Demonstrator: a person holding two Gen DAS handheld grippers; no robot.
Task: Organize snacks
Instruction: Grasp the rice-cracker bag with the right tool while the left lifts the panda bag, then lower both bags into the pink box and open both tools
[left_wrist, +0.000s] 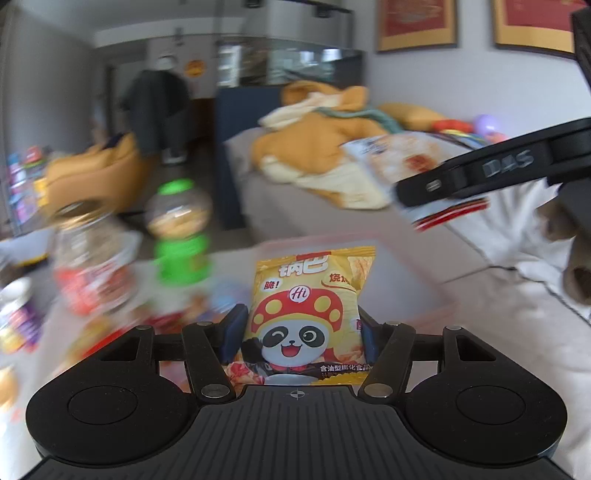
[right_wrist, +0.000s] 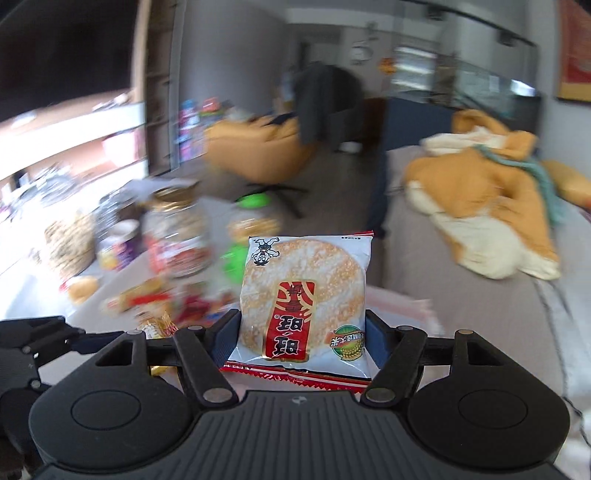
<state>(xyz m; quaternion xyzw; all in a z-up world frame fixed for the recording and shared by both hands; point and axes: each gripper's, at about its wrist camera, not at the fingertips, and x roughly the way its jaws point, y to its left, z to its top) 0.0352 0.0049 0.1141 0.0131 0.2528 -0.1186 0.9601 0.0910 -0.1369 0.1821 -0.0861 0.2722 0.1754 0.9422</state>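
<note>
We have the yellow panda snack bag (left_wrist: 308, 317) pinched in the left hand-held gripper (left_wrist: 301, 339) and the rice cracker packet (right_wrist: 304, 306) clamped in the right hand-held gripper (right_wrist: 303, 339), both lifted above the table (right_wrist: 37, 295); either slick packet could slip, or clip the green-capped jar (left_wrist: 181, 232) far left
</note>
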